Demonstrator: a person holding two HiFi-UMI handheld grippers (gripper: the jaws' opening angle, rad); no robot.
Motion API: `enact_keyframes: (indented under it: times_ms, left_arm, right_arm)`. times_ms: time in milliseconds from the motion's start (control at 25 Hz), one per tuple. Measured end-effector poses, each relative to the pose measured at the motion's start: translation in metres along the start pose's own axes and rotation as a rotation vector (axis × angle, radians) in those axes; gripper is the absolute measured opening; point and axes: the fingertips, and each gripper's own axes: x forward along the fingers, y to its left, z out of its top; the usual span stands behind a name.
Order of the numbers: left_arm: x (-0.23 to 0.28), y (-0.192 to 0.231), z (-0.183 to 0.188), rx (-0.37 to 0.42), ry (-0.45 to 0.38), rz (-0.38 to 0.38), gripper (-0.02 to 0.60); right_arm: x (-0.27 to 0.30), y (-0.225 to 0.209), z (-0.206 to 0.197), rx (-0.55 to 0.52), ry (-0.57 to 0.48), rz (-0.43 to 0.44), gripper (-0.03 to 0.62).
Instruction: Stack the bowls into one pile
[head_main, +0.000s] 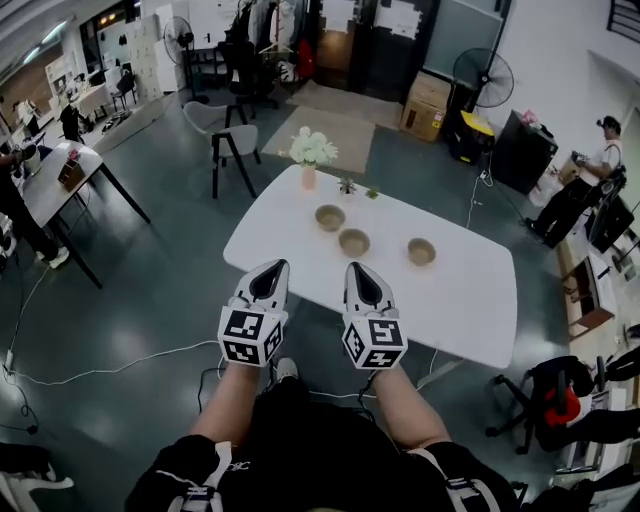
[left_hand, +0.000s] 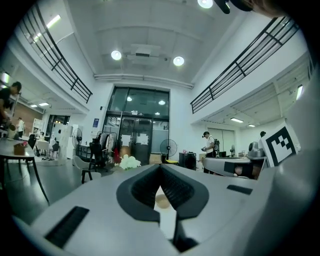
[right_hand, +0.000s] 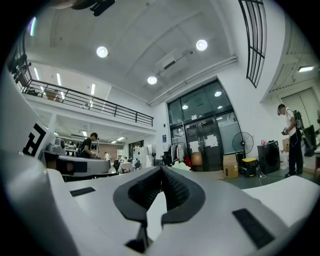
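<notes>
Three tan bowls stand apart on the white table (head_main: 460, 300): one at the back left (head_main: 330, 217), one in the middle (head_main: 354, 242), one to the right (head_main: 421, 251). My left gripper (head_main: 272, 267) and right gripper (head_main: 357, 269) are side by side before the table's near edge, short of the bowls, pointing level at them. Both are shut with nothing between the jaws. In the left gripper view the jaw tips meet (left_hand: 160, 167), and a bowl (left_hand: 161, 200) shows through the gap below them. In the right gripper view the tips (right_hand: 161, 170) meet too, with only white tabletop behind.
A pink vase of white flowers (head_main: 311, 160) and two small plants (head_main: 347, 185) stand at the table's far edge. A grey chair (head_main: 232, 140) is beyond the table. An office chair (head_main: 555, 400) stands to the right, a person (head_main: 590, 180) farther right, another table (head_main: 60, 175) to the left.
</notes>
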Motion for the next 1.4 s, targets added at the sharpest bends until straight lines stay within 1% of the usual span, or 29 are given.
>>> enact_keyframes:
  times_ms: [160, 280, 440, 560, 720, 800, 840, 920, 1000, 1120, 1200, 1280, 1400]
  left_arm:
    - [0.068, 0.050, 0.013, 0.008, 0.006, -0.012, 0.012]
    - [0.116, 0.087, 0.022, 0.012, 0.011, -0.025, 0.012]
    - [0.182, 0.125, 0.027, 0.021, 0.036, -0.051, 0.012]
    - [0.223, 0.141, 0.025, 0.022, 0.057, -0.061, 0.012]
    - [0.256, 0.148, 0.018, 0.012, 0.057, -0.035, 0.012]
    - [0.268, 0.150, 0.016, 0.009, 0.050, -0.014, 0.012]
    - [0.272, 0.151, 0.016, 0.005, 0.043, -0.005, 0.012]
    - [0.278, 0.155, 0.017, -0.010, 0.031, 0.011, 0.012]
    - [0.280, 0.160, 0.017, -0.017, 0.025, 0.031, 0.012]
    - [0.282, 0.167, 0.011, -0.016, 0.038, 0.058, 0.012]
    - [0.281, 0.173, 0.004, -0.023, 0.054, 0.078, 0.012]
    - [0.278, 0.180, -0.005, -0.036, 0.072, 0.088, 0.012]
    - [0.273, 0.188, -0.020, -0.050, 0.099, 0.095, 0.012]
  right_arm:
    - [0.085, -0.015, 0.004, -0.005, 0.022, 0.000, 0.014]
    - [0.144, -0.025, 0.008, -0.040, 0.025, 0.001, 0.014]
    - [0.214, -0.050, 0.012, -0.060, 0.034, -0.013, 0.014]
    - [0.252, -0.069, 0.013, -0.063, 0.034, -0.019, 0.015]
    - [0.282, -0.088, 0.004, -0.072, 0.041, 0.009, 0.014]
    - [0.296, -0.095, 0.000, -0.101, 0.048, 0.052, 0.015]
    - [0.303, -0.095, -0.003, -0.128, 0.057, 0.090, 0.018]
    - [0.320, -0.094, -0.018, -0.193, 0.110, 0.172, 0.114]
    - [0.339, -0.093, -0.040, -0.272, 0.192, 0.217, 0.179]
    - [0.361, -0.095, -0.087, -0.418, 0.327, 0.232, 0.187]
    - [0.371, -0.097, -0.120, -0.491, 0.422, 0.235, 0.187]
    - [0.383, -0.097, -0.153, -0.538, 0.516, 0.237, 0.187]
    - [0.395, -0.096, -0.202, -0.589, 0.671, 0.267, 0.189]
